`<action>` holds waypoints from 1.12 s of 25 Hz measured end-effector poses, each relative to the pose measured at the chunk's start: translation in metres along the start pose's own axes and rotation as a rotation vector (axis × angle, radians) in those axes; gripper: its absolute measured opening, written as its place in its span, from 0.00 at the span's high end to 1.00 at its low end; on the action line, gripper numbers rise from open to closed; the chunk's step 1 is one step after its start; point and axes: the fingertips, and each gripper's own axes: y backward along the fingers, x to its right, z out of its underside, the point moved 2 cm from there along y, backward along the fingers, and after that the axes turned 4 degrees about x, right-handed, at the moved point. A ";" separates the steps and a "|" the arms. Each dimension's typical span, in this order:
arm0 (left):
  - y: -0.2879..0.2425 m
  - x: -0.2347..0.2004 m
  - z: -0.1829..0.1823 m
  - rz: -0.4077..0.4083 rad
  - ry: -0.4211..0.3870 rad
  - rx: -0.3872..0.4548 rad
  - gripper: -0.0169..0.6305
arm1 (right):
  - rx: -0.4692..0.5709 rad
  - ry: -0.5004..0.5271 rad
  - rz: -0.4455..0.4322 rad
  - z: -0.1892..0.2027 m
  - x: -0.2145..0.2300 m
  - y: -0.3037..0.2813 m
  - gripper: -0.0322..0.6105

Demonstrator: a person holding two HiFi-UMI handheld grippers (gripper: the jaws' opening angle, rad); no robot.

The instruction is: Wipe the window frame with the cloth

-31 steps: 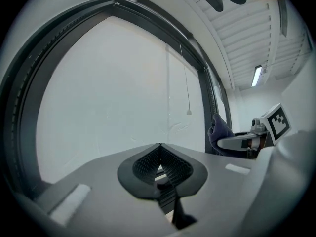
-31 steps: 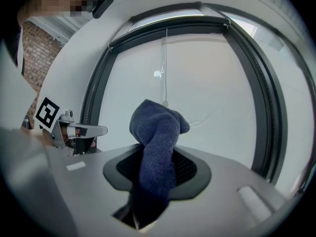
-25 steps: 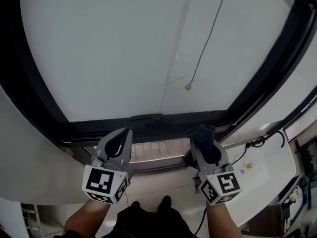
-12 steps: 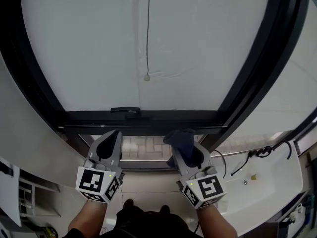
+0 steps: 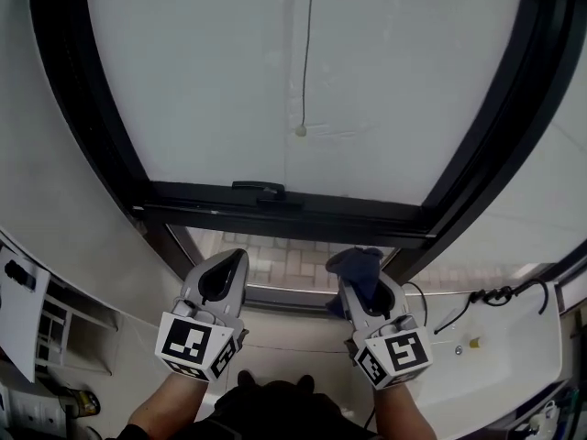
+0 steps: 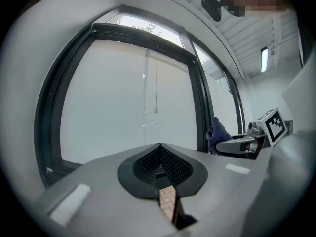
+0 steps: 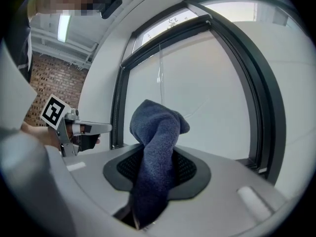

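A black window frame (image 5: 284, 211) surrounds a frosted pane; its bottom rail carries a small latch (image 5: 260, 189). My right gripper (image 5: 359, 273) is shut on a dark blue cloth (image 5: 356, 266), which sticks out past the jaws, just below the bottom rail and apart from it. In the right gripper view the cloth (image 7: 154, 154) stands up bunched between the jaws. My left gripper (image 5: 227, 269) hangs level with it to the left, jaws shut with nothing between them. The left gripper view shows the frame (image 6: 197, 100) ahead and the cloth (image 6: 217, 133) at the right.
A blind cord with a small knob (image 5: 300, 129) hangs in front of the pane. A white curved wall (image 5: 64, 246) runs along the left. At the lower right a white ledge (image 5: 500, 337) carries a black cable (image 5: 477, 299). Brick paving (image 5: 293, 262) shows far below.
The head view has swung; the frame and cord now sit higher and further right in the picture. Both grippers keep the same spacing and sit slightly lower. The cloth stays held.
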 end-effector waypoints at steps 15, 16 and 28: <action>0.011 -0.001 0.022 0.043 0.061 0.025 0.98 | -0.014 -0.003 0.059 0.007 -0.018 -0.005 0.76; 0.011 -0.001 0.022 0.049 0.060 0.026 0.98 | -0.017 -0.002 0.063 0.007 -0.017 -0.005 0.76; 0.021 0.004 0.035 0.080 0.080 -0.002 0.98 | -0.012 -0.008 0.061 0.010 -0.026 -0.010 0.76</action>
